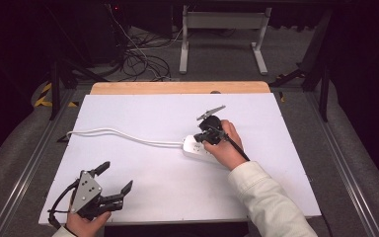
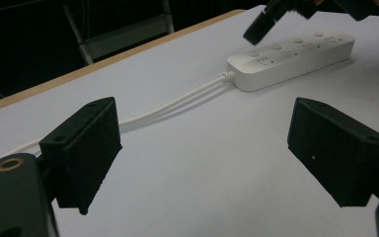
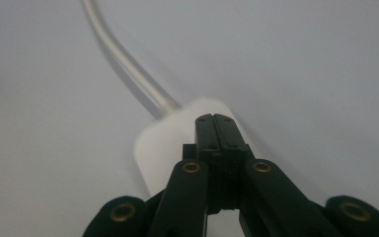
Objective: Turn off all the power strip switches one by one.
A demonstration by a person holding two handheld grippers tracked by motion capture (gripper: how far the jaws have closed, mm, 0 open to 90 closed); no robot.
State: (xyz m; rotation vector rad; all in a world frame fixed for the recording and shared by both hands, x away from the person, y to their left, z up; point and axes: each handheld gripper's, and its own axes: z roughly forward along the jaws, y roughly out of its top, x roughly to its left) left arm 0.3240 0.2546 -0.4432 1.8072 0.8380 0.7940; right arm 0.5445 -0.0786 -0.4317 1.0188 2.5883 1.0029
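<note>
A white power strip (image 1: 197, 146) lies right of centre on the white table (image 1: 143, 187), its cord (image 1: 113, 132) trailing left. The right gripper (image 1: 208, 132) (jaws pressed together, holding nothing) points down over the strip's cord end. The left gripper (image 1: 114, 177) rests near the front-left edge, jaws spread wide.

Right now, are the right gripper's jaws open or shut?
Shut: the right gripper has its two black jaws pressed together, nothing between them, tips over the power strip.
</note>
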